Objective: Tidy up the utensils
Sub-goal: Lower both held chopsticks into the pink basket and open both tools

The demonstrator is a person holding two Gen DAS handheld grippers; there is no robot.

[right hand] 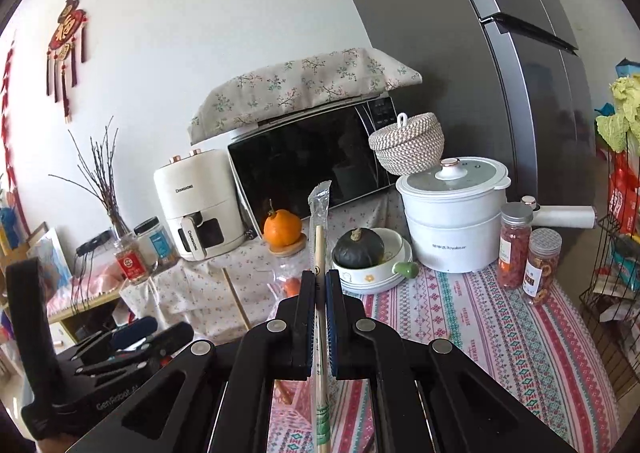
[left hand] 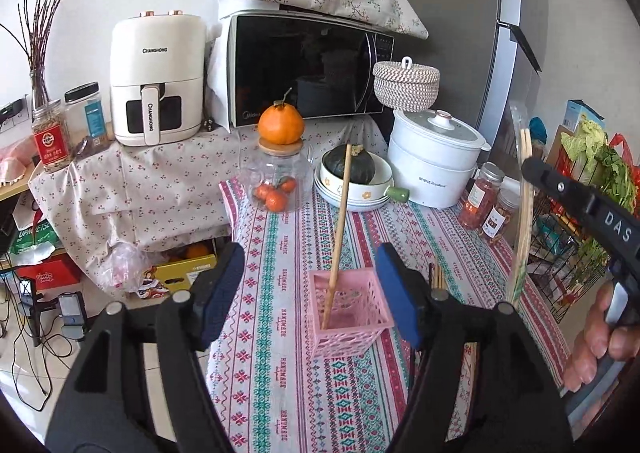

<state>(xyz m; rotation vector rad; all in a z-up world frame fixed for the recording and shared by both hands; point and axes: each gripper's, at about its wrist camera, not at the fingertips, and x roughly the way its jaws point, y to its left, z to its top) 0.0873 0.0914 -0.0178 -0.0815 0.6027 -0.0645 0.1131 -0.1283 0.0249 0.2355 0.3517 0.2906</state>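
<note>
A pink plastic basket (left hand: 348, 317) stands on the patterned tablecloth, between my left gripper's fingertips and a little beyond them. One wooden chopstick (left hand: 340, 229) leans upright in it. My left gripper (left hand: 316, 293) is open and empty. More chopsticks (left hand: 437, 277) lie on the cloth behind its right finger. My right gripper (right hand: 321, 285) is shut on a wrapped pair of chopsticks (right hand: 320, 237), held upright above the table. That pair also shows in the left wrist view (left hand: 525, 213) at the right, above the table.
A glass jar (left hand: 278, 177) with an orange on its lid, stacked bowls with a green squash (left hand: 352, 173) and a white cooker (left hand: 434, 157) stand behind the basket. Two jars (left hand: 484, 205) stand at the right. A wire rack (left hand: 568, 233) is off the table's right edge.
</note>
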